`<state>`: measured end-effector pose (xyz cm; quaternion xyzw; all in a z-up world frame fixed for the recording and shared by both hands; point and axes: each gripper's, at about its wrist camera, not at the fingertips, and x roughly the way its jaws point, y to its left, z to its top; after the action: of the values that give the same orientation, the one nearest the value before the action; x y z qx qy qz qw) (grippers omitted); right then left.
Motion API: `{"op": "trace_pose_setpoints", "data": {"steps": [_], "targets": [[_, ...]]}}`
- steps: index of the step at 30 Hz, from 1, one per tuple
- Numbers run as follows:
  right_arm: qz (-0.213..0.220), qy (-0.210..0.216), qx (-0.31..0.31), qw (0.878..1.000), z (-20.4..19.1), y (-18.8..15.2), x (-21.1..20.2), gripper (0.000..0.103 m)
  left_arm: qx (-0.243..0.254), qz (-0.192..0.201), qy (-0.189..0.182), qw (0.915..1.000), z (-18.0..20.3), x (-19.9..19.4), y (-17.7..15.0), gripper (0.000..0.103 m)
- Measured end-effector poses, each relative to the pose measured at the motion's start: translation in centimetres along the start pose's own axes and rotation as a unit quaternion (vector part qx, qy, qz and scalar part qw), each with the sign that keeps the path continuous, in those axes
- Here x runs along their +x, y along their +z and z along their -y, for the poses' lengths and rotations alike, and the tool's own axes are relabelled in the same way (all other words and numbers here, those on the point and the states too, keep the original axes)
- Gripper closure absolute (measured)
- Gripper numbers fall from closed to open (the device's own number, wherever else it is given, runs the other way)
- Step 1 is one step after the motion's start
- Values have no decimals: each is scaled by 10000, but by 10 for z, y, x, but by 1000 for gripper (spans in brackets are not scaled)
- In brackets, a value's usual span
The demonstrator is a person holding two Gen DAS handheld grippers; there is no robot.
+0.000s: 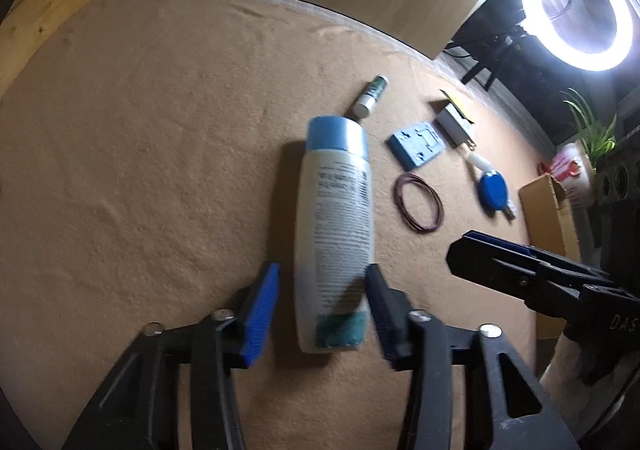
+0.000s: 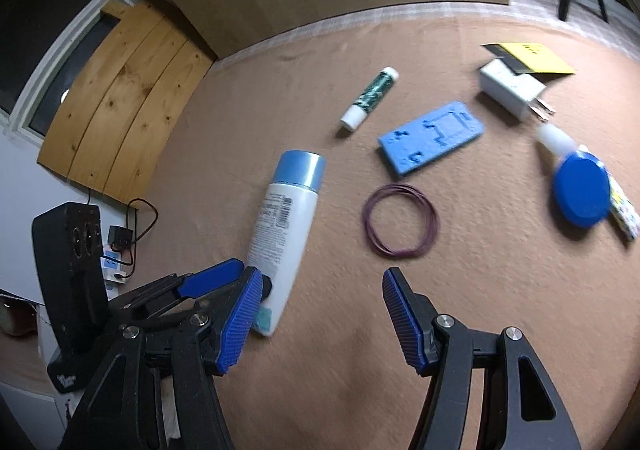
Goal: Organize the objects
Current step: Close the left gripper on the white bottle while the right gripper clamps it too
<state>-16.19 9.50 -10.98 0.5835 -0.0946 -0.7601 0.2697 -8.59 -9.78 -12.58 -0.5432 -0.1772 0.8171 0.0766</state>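
Progress: early, nothing visibly sorted | left gripper point(image 1: 322, 310): spread, straddling base of lying lotion bottle point(image 1: 334, 234), pads clear of it | right gripper point(image 2: 322, 324): spread, empty | left to do: bottle, lip balm point(image 2: 370, 98), rubber bands point(image 2: 400, 220), blue plate point(image 2: 430, 136), charger point(image 2: 510, 92) scattered on mat point(image 2: 480, 310)

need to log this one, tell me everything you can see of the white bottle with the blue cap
The white bottle looks like smooth plastic, with a light blue cap, small printed text along its side and a teal patch near its base. It lies flat on the tan felt table, base end between the open left gripper pads, which stand clear of it.
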Motion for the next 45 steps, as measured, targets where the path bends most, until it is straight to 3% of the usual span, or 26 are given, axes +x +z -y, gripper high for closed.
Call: {"op": "trace_pose_setpoints", "data": {"steps": [3, 9, 13, 16, 23, 32, 45], "targets": [[-103, 46, 23, 9999, -6, 9, 13, 47, 58, -15, -24, 10000, -2, 1, 6, 41], [-281, 173, 185, 9993, -13, 20, 35, 53, 443, -86, -4, 9990, 4, 11, 20, 40], [-379, 256, 254, 9986, -16, 24, 44, 60, 501, -129, -41, 9987, 6, 17, 27, 44], [-473, 257, 224, 9983, -20, 26, 49, 65, 441, -210, -215, 9986, 8, 22, 29, 55], [-434, 273, 282, 9983, -18, 25, 44, 70, 275, -170, -255, 9992, 11, 24, 26, 57], [63, 212, 423, 9989, -11, 4, -1, 71, 337, 14, -345, 9988, 42, 15, 21, 57], [1028, -75, 916, 9904, 58, -22, -105, 71, 1185, 199, -822, 9893, 162, 4, 24, 57]]}}
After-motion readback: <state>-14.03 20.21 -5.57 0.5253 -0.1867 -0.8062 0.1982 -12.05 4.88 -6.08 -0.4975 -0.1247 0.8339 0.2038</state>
